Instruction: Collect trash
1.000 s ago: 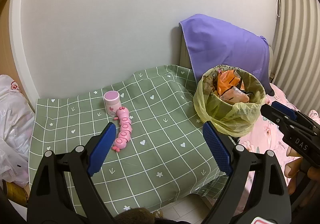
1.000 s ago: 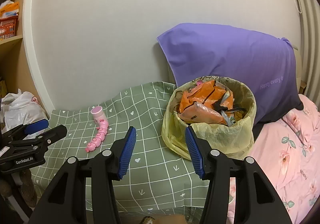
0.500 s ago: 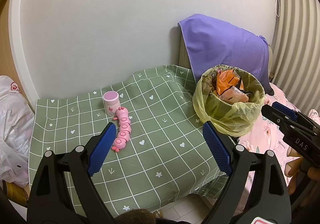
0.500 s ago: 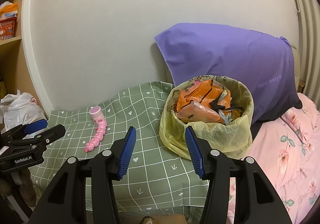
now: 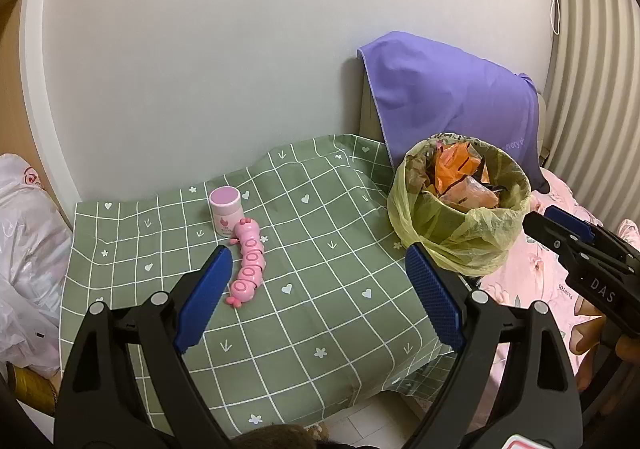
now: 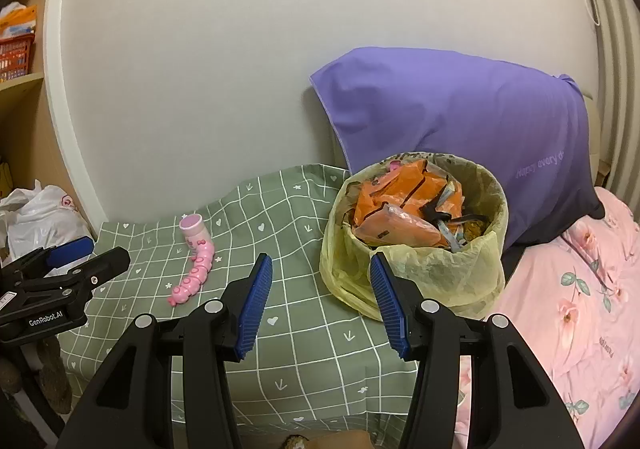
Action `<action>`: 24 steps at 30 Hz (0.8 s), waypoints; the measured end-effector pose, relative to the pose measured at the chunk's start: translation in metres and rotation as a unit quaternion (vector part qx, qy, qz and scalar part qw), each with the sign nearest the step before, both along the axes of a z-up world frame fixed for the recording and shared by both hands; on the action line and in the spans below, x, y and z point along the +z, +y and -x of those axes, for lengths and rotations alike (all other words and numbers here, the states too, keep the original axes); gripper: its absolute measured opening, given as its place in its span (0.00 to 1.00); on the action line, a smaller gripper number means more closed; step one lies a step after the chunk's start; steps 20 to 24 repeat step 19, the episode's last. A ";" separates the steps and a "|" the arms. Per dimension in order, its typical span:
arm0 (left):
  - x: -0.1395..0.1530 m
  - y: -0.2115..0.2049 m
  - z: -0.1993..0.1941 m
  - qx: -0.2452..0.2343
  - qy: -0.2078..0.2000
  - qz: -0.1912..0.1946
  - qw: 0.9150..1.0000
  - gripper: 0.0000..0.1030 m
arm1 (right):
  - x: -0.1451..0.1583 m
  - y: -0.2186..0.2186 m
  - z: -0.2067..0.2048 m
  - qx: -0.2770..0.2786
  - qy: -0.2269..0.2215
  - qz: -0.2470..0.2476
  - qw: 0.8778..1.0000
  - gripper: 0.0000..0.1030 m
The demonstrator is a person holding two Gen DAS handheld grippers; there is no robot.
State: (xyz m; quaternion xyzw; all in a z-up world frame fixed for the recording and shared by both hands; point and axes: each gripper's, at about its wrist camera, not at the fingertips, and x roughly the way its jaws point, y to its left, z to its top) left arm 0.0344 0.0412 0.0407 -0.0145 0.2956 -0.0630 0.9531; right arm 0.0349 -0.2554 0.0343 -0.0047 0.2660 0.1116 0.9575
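Black left tool (image 5: 316,293), ribbed blue pads, silver screws

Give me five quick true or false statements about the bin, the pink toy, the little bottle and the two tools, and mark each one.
1. The trash bin has a yellow liner and holds orange wrappers. True.
2. The pink caterpillar toy lies inside the bin. False: it lies on the green checked cloth, well apart from the bin.
3. The small pink-capped bottle stands upright by the toy's far end. True.
4. The right tool grips the bin liner. False: its jaws stand open and empty, short of the bin.
5. The left tool holds the toy. False: it is open with nothing between its jaws.
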 end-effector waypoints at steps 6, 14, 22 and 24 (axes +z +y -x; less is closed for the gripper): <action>0.000 0.005 -0.002 0.008 -0.010 -0.007 1.000 0.81 | -0.003 0.007 -0.003 0.002 0.005 0.003 1.000 0.47; -0.020 0.036 -0.034 0.026 0.035 0.009 0.999 0.82 | -0.015 0.026 -0.026 0.021 0.023 0.010 0.999 0.47; -0.067 0.122 -0.087 0.129 0.088 0.038 0.987 0.82 | -0.040 0.083 -0.078 0.118 0.069 0.032 0.990 0.47; -0.067 0.122 -0.087 0.129 0.088 0.038 0.987 0.82 | -0.040 0.083 -0.078 0.118 0.069 0.032 0.990 0.47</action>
